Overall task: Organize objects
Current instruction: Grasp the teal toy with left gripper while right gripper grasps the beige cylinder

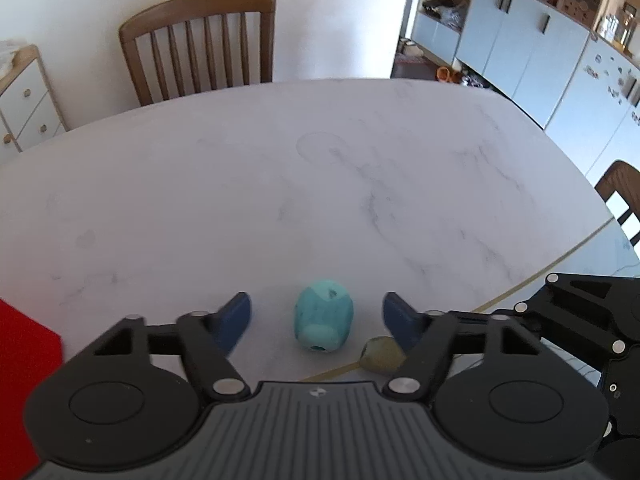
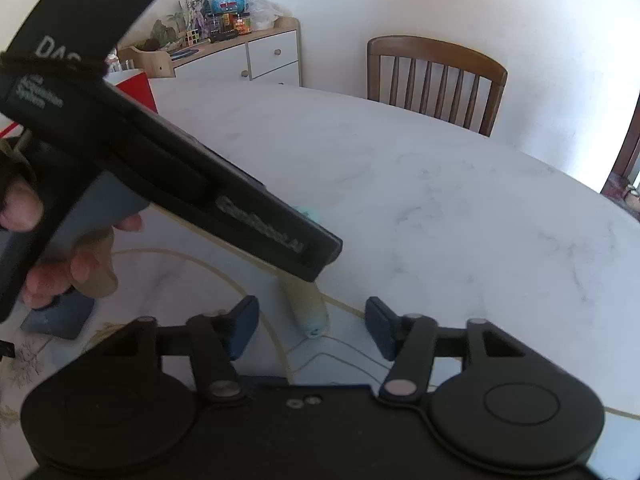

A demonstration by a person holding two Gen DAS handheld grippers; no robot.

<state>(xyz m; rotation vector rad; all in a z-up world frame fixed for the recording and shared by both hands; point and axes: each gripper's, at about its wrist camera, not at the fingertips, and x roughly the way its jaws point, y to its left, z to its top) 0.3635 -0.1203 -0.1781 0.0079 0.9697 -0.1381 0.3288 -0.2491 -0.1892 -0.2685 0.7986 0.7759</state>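
- Left gripper [image 1: 316, 320] spread wide, the teal object [image 1: 324, 314] lying on the counter [image 1: 280, 184] between its fingers, untouched.
- Right gripper [image 2: 312, 326] wide, a pale cylinder [image 2: 306, 306] between.
- Counter's far edge meets a chair [image 1: 200, 44].
- Printing on the left gripper's body is blurred.

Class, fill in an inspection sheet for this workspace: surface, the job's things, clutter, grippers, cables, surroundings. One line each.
Surface: white marble-patterned table, with a thin gold inlay line near its front edge.
Job's things: turquoise egg-shaped object lying on the table between the left gripper's fingers, untouched; pale cylindrical object lying ahead of the right gripper, its far end hidden by the other gripper's body.
Clutter: red box at the table's left edge.
Grippers: left gripper open; right gripper open, holding nothing.
Cables: nothing seen.
Surroundings: wooden chair behind the table; white drawer unit loaded with small items; pale blue cabinets.
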